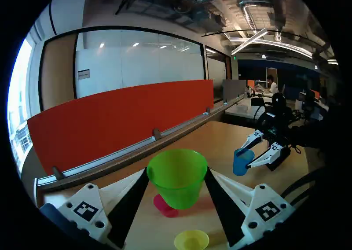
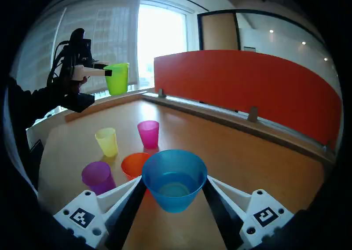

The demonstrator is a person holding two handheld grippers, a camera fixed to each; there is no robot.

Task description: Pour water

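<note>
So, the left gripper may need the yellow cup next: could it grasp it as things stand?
Probably not yet: the left gripper is shut on the green cup. Otherwise the way looks free: the yellow cup stands uncovered on the table just below.

Four cups [image 2: 148,133] on table [image 2: 246,162], clustered — divider [image 2: 246,87] behind
</note>
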